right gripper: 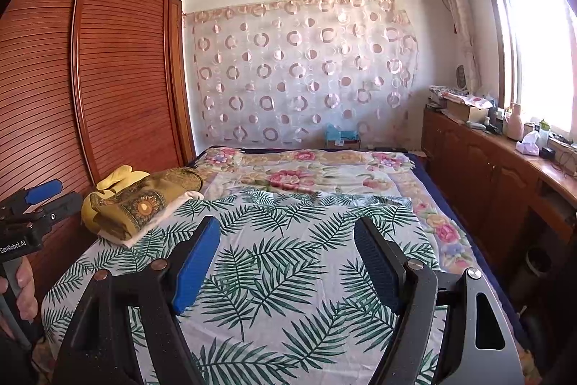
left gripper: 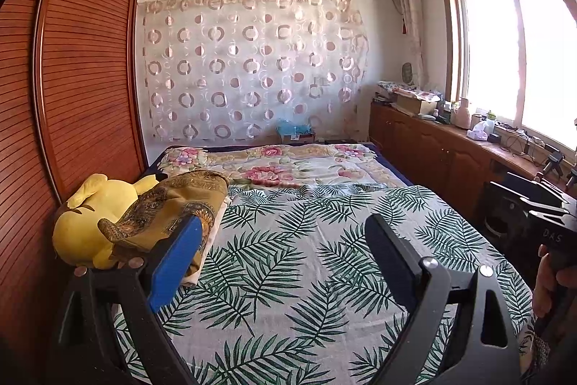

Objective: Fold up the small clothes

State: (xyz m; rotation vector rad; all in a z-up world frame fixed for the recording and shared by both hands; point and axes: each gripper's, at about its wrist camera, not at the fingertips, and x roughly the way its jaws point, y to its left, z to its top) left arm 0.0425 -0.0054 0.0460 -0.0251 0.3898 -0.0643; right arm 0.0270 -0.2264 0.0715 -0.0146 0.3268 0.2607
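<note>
A folded mustard-brown patterned cloth [left gripper: 169, 204] lies on a white folded cloth [left gripper: 211, 237] at the bed's left edge, leaning on a yellow plush toy [left gripper: 90, 222]. The stack also shows in the right wrist view [right gripper: 144, 204]. My left gripper [left gripper: 285, 226] is open and empty above the palm-leaf sheet [left gripper: 288, 276], just right of the stack. My right gripper [right gripper: 286, 228] is open and empty above the same sheet [right gripper: 285, 276]. The left gripper [right gripper: 47, 197] shows at the left edge of the right wrist view, and the right gripper [left gripper: 541, 204] at the right edge of the left wrist view.
A floral quilt [left gripper: 288, 165] covers the far half of the bed. A wooden louvred wardrobe [left gripper: 86, 78] stands close on the left. A low wooden cabinet [left gripper: 432, 147] with clutter runs under the window on the right. A patterned curtain [left gripper: 252, 67] hangs on the far wall.
</note>
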